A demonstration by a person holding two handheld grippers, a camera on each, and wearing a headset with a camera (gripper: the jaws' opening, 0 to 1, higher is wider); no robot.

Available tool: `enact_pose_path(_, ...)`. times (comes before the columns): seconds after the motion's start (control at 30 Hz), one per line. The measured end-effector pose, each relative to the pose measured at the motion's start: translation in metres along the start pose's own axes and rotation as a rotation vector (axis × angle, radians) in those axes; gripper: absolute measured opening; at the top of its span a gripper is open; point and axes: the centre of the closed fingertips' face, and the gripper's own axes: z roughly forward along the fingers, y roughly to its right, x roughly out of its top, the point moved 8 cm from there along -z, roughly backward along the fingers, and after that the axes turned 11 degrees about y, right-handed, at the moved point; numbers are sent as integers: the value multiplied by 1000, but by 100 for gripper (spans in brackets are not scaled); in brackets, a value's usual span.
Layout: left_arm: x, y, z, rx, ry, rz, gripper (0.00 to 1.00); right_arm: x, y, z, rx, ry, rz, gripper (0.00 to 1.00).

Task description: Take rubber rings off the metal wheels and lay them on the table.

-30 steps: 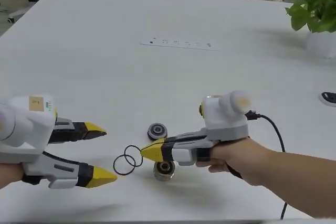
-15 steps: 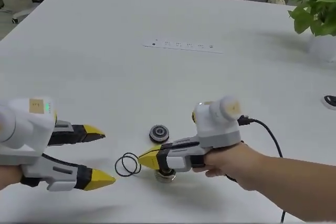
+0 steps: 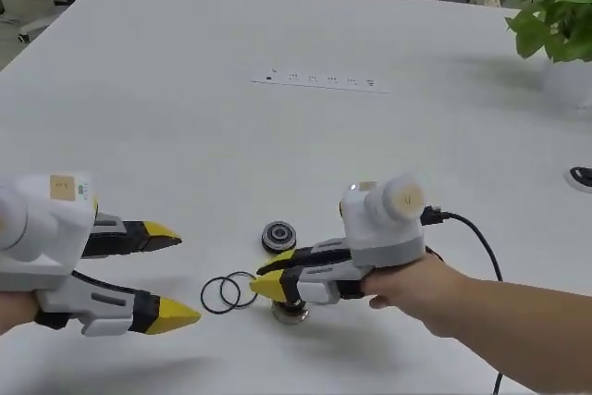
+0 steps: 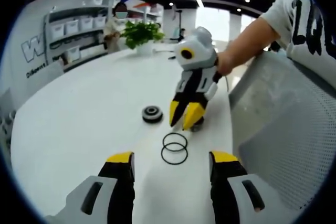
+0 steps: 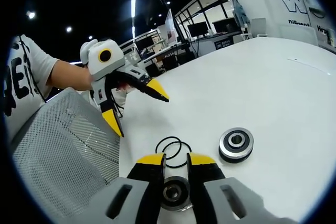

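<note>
R gripper (image 3: 270,277) jaws slightly apart over wheel (image 5: 175,192), 2 rings (image 3: 229,291) beside

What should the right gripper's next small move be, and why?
Probably lower the right gripper and close it on the near wheel. Its jaws stand apart astride that wheel and are not clearly gripping it. Two rubber rings already lie on the table, and the left gripper is open beside them.
</note>
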Motion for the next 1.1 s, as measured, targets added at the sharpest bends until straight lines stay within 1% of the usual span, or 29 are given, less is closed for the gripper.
enact_pose_path(0.13,0,-1,0,3,0,-4,58,0,3,-3,-8,-2,-21,19)
enact_pose_path(0.27,2,-3,1,6,5,-7,58,3,5,-8,-16,13,-23,23)
enact_pose_path(0.4,5,-6,4,3,5,-6,58,9,8,-13,-29,36,-32,23)
enact_pose_path(0.6,12,-13,10,-1,15,-9,57,12,14,-23,-52,48,-41,23)
enact_pose_path(0.8,17,-19,22,-13,15,1,56,12,22,-29,-83,45,-68,23)
enact_pose_path(0.87,19,-21,25,-15,18,-1,56,13,24,-30,-91,49,-69,24)
enact_pose_path(0.93,20,-24,28,-17,19,-6,55,14,26,-31,-104,46,-89,25)
enact_pose_path(1.1,23,-30,34,-14,23,-13,54,14,31,-32,-124,39,-106,26)
